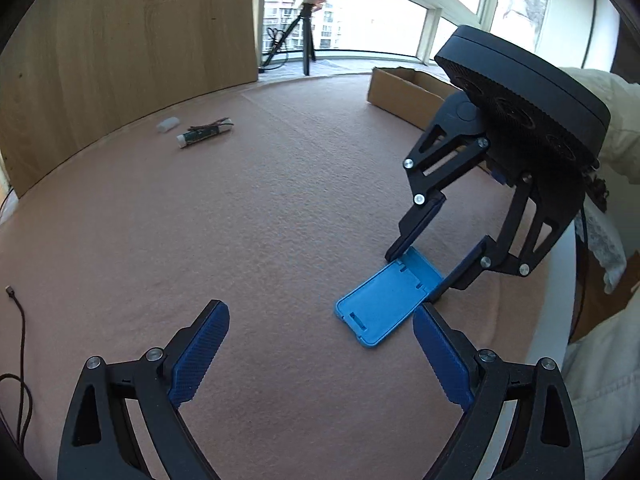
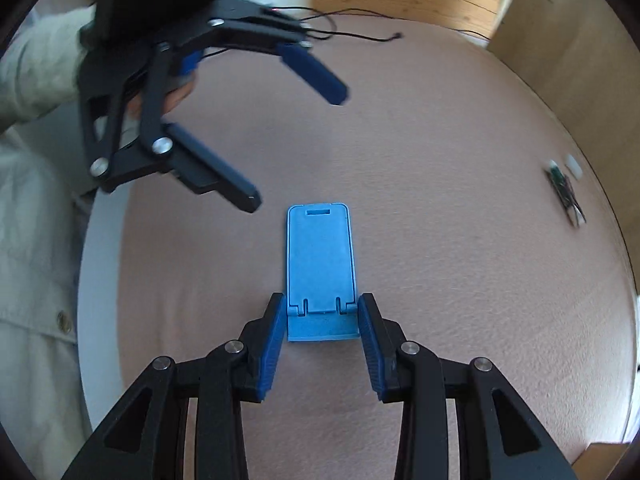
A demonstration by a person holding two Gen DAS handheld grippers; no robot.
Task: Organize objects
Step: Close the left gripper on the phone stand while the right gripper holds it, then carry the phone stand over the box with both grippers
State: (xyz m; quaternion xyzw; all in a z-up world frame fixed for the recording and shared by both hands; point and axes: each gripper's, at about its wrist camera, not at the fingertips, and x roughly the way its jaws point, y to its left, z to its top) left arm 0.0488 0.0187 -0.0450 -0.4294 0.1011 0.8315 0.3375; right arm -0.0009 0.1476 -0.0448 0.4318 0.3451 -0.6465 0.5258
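Your left hand-held gripper (image 1: 320, 344) hovers with its jaws spread wide and nothing between them. Just right of it, the blue phone stand (image 2: 320, 264) lies flat on the pink tabletop (image 1: 280, 208), your right hand-held gripper (image 2: 322, 320) clamped on its hinged end.

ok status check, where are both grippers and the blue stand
Right gripper shut on blue phone stand, flat on pink mat. Left gripper open, hovering beside it, empty. Nothing in the way.

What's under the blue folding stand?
The blue folding stand lies flat on the pink felt mat, its hinged end between the right gripper's jaws. Whatever might be beneath it is covered.
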